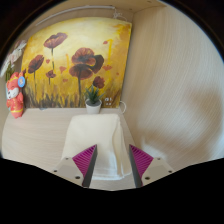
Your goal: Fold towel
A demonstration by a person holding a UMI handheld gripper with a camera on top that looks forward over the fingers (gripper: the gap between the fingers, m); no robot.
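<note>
A white towel (100,140) lies on the light table (35,135), reaching from just before the small plant back to the fingers. Its near part sits between my two fingers and fills the gap between them. My gripper (112,165) is open, with the magenta pads (86,158) on either side of the towel's near edge. The cloth shows soft folds running along its length. The near hem is partly hidden under the gripper body.
A small potted plant (93,100) stands just beyond the towel at the wall. A large flower painting (75,55) hangs behind it. An orange toy figure (14,95) stands far left. A plain pale wall (180,80) is to the right.
</note>
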